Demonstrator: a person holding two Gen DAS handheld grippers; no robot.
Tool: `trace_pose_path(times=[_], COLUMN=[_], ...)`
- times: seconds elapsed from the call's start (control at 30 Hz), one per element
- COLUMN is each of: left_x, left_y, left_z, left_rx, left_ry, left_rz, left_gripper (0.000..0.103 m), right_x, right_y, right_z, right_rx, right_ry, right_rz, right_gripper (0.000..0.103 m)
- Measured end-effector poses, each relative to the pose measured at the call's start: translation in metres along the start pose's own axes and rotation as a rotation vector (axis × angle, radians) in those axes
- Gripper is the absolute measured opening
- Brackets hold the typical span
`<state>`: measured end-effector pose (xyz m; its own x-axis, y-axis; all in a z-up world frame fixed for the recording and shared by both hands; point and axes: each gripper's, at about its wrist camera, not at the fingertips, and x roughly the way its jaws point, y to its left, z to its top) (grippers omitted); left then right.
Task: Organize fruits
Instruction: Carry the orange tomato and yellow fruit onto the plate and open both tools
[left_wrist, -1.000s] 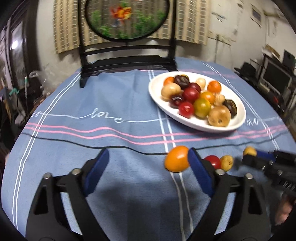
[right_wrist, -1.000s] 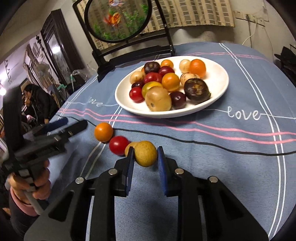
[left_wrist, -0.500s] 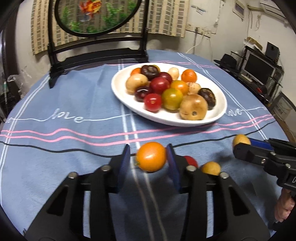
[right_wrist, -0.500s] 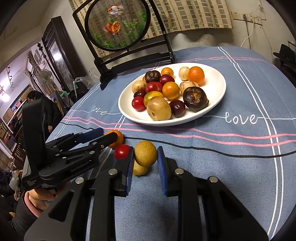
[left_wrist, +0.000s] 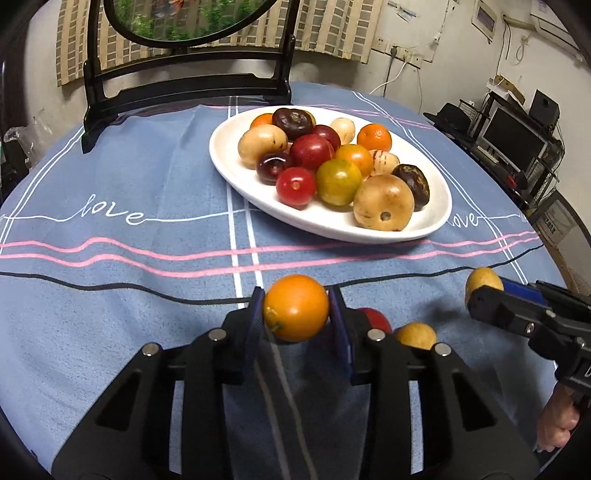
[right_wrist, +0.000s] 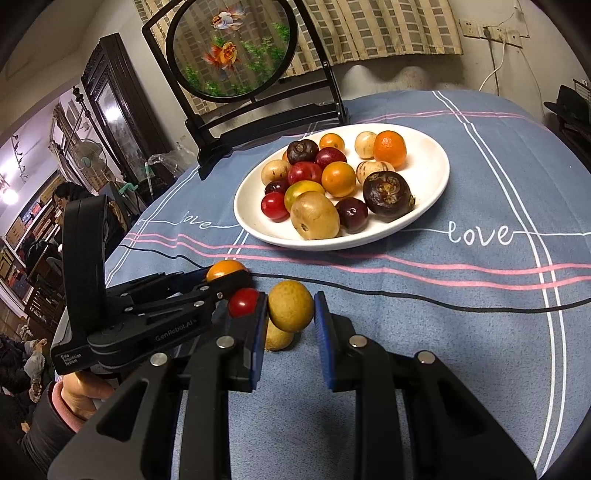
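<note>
Blue striped cloth, white plate, warm-coloured fruit

The desk's cloth (left_wrist: 110, 184) is blue with white, pink and black lines and white "love" script. The plate (left_wrist: 236, 162) is plain white, its fruits red, orange, tan, dark purple and green-yellow. An orange fruit (left_wrist: 295, 308) sits between blue pads (left_wrist: 255, 325) of a black hand-held gripper (left_wrist: 297, 325); another holds a tan-yellow fruit (right_wrist: 290, 305).

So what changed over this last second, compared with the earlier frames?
The left gripper moved in around the orange fruit and closed on it; earlier its jaws stood wide with the fruit beside one finger. Unchanged: the right gripper clamps the yellow-brown fruit, the red fruit and small yellow fruit lie on the cloth, and the plate is full.
</note>
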<state>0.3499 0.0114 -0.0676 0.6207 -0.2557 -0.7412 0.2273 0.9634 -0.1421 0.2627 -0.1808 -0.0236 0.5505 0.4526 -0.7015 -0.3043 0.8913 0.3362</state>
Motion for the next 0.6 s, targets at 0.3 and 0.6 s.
trace_pose_path(times=[0.3,0.6], left_x=[-0.011,-0.034], left_y=[-0.004,-0.004], left_z=[-0.006,-0.006], left_rx=[0.019,0.012], left_ry=[-0.024,-0.088], left_rz=[0.074,0.112], left_gripper=[0.035,0.035], right_x=[0.000,-0.001], right_y=[-0.001,0.003], right_z=[0.000,-0.001], right_rx=[0.003,-0.022], right_ry=[0.000,-0.013], right_rz=[-0.006,-0.018], right_gripper=[0.025,0.025])
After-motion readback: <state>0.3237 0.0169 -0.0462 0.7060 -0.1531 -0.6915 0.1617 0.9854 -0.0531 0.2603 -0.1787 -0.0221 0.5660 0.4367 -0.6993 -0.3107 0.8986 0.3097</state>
